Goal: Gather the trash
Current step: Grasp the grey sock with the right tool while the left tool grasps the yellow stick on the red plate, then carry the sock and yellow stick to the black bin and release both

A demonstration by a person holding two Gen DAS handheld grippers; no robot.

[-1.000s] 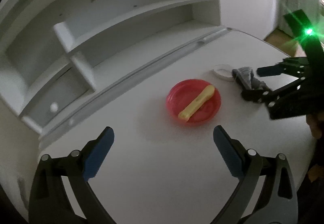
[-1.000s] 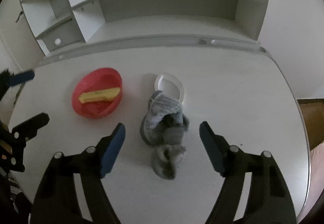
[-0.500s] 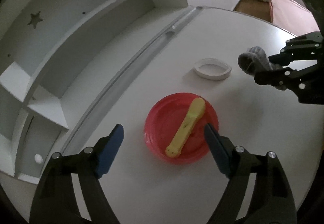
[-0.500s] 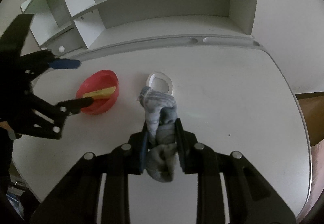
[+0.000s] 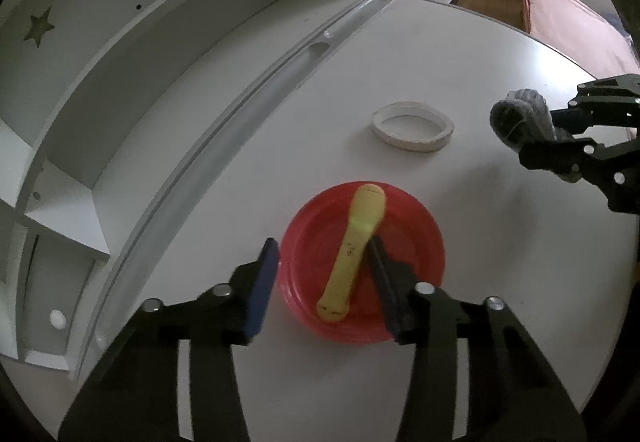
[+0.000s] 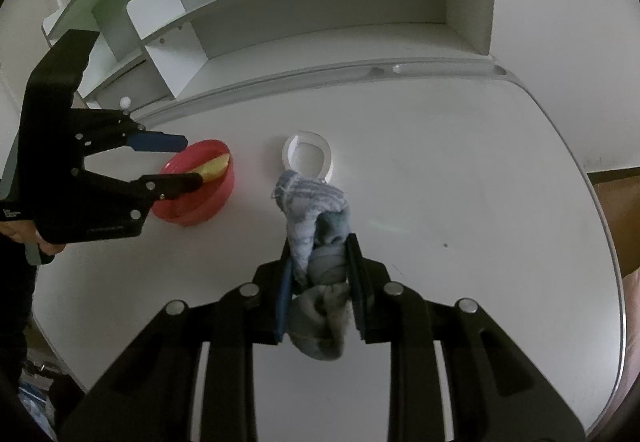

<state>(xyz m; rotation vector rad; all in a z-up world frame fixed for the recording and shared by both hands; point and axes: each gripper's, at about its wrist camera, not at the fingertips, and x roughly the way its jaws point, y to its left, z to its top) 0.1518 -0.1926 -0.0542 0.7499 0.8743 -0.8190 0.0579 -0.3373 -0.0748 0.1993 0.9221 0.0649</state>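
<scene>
While the right gripper (image 6: 320,278) pinches a grey sock (image 6: 318,242) above the white table (image 6: 460,182), the left gripper's (image 5: 324,266) jaws are closing around a red plate's (image 5: 404,262) rim and yellow piece (image 5: 356,246).

The left gripper (image 5: 322,262) points down at the red plate (image 5: 416,242) on the table (image 5: 480,342). Its jaws are closing. One finger sits just outside the plate's rim, and the other is over the plate, right beside the yellow thing (image 5: 356,254) lying there. The yellow thing is between the fingers, but the far finger is not touching it. The right gripper (image 6: 320,262) is off to the plate's right side, also tilted down. Its jaws are squeezed tight on a rolled gray sock (image 6: 316,234). A bit of a hand (image 6: 24,238) holds the left gripper's handle.
</scene>
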